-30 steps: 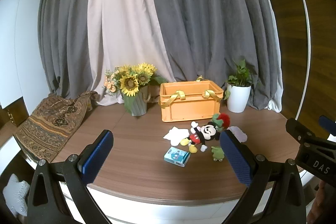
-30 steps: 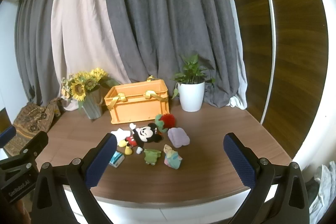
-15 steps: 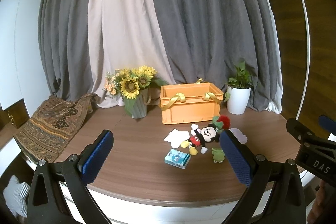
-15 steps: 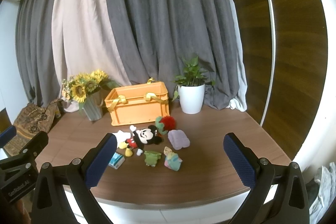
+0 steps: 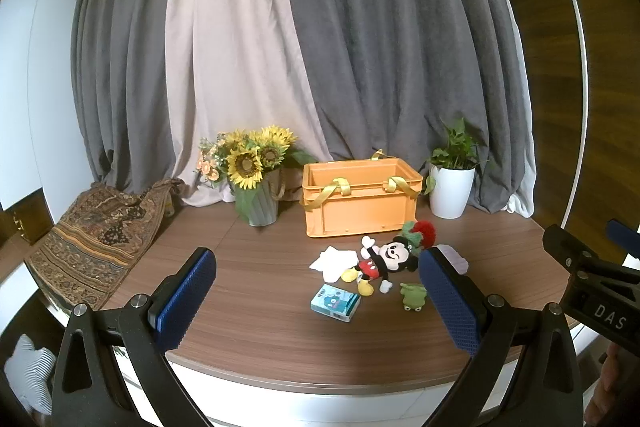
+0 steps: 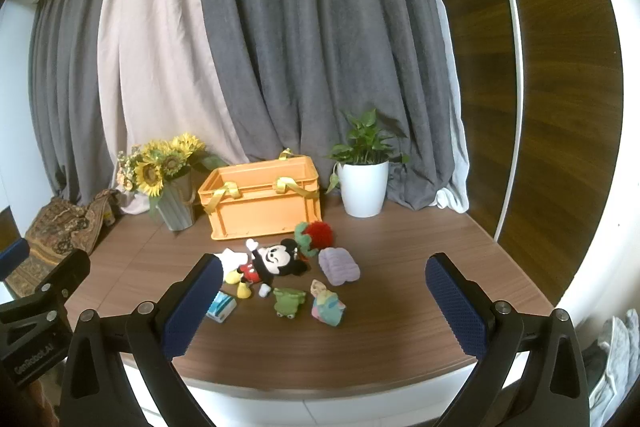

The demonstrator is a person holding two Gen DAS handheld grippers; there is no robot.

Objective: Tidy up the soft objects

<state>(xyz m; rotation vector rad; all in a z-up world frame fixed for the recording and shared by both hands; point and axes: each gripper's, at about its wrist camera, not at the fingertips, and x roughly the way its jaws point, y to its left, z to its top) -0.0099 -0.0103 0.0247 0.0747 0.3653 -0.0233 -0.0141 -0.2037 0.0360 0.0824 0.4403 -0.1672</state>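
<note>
Soft toys lie clustered on our round wooden table [image 6: 400, 307], just before the orange crate [image 6: 262, 211]: a mouse plush [image 6: 272, 263], a green frog [image 6: 289, 302], a lilac towel [image 6: 339, 265]. We hold the left gripper [image 5: 320, 303] and right gripper [image 6: 324, 307] above the near edge, fingers spread wide, gripping nothing. Grey and pale curtains [image 6: 304, 47] hang behind; sunflowers [image 5: 252, 159] and a potted plant [image 6: 363, 183] flank the crate.

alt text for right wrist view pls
Open right hand-held gripper hovers, empty, over a wooden table strewn with small soft toys, a mouse plush among them. Behind the toys: orange crate, sunflowers, potted plant, grey curtains.
</note>
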